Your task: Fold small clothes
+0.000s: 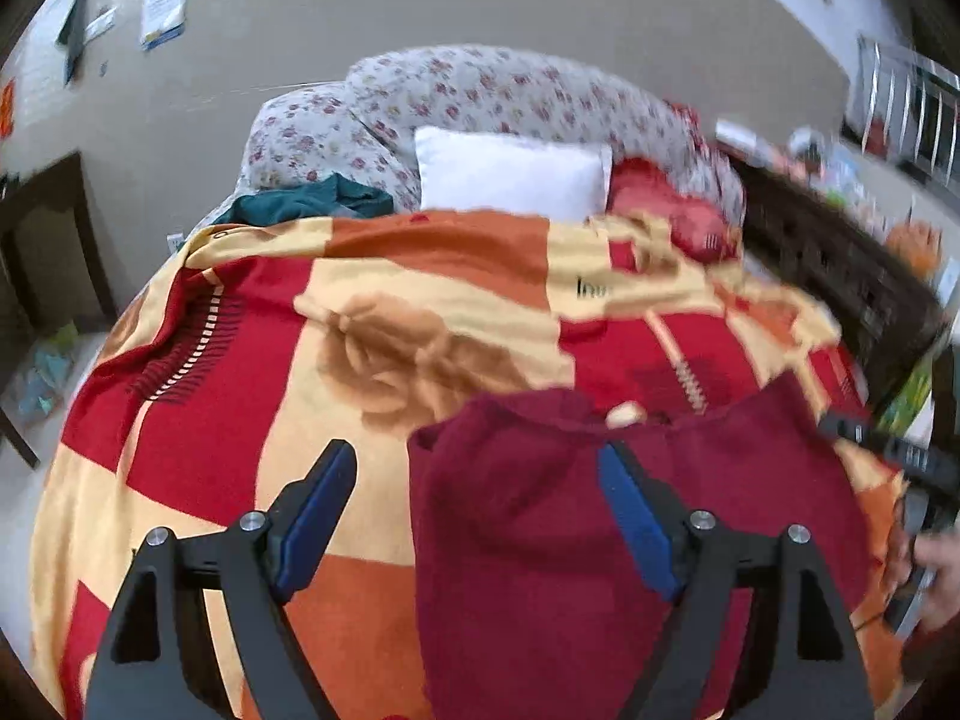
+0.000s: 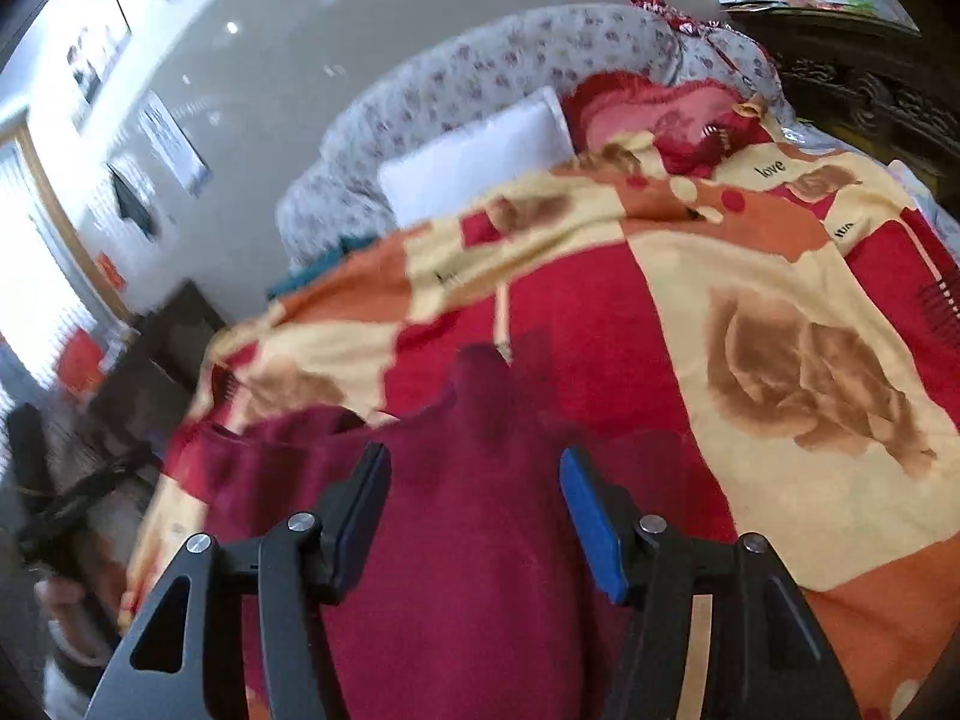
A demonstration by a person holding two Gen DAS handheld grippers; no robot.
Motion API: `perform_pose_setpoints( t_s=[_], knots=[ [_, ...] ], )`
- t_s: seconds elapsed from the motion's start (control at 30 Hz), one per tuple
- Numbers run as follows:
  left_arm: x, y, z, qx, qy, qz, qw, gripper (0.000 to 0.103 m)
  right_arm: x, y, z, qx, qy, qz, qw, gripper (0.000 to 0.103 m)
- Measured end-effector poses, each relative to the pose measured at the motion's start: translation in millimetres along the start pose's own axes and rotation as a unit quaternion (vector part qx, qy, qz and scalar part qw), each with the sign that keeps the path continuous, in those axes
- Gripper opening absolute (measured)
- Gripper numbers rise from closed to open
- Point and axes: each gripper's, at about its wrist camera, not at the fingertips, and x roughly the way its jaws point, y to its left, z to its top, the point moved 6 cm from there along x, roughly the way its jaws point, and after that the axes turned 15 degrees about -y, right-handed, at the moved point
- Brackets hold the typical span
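Only the left view shows a teal cloth (image 1: 312, 201) at upper left. Left gripper (image 1: 480, 474) and right gripper (image 2: 474, 474) spread wide over the maroon garment (image 1: 540, 540) on the blanket (image 1: 240, 360).

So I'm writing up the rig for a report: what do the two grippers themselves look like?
Both look alike. The left gripper has black fingers shaped like angular frames with triangular cut-outs, round silver bolt heads at the joints, and flat blue pads on the inner faces. The right gripper has the same black frames, silver bolts and blue pads. No cables or printed markings show.
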Motion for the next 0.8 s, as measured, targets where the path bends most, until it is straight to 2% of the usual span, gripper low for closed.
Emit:
perform_pose_setpoints(
  t_s=[0.03,0.13,0.2,0.33,0.5,0.6,0.67,0.8],
  knots=[
    [4,-3,-5,0.009,0.004,0.005,0.9999,0.082,7,1,-3,-0.009,0.003,-0.001,1.0,0.06],
    [26,-8,-24,0.023,0.034,0.013,0.9991,0.082,32,-2,-8,-0.053,0.01,-0.042,0.998,0.008],
    [38,-10,-31,0.032,0.043,0.022,0.9983,0.082,40,-4,-7,-0.067,0.01,-0.059,0.996,0.007],
    [60,-14,-37,0.044,0.04,0.043,0.9973,0.082,33,-18,9,-0.079,-0.024,-0.105,0.991,0.007],
    [79,-8,-41,0.015,0.045,0.059,0.9971,0.082,62,-51,-12,-0.035,0.037,-0.129,0.99,0.011],
    [70,1,-37,0.0,0.035,0.063,0.9974,0.082,46,-51,-5,-0.006,0.013,-0.117,0.993,0.021],
    [61,4,-34,0.006,0.029,0.068,0.9972,0.082,24,-42,3,-0.011,-0.009,-0.113,0.993,0.035],
    [39,7,-35,0.009,0.021,0.063,0.9978,0.082,-9,-8,0,-0.038,-0.016,-0.067,0.997,0.039]
  ],
)
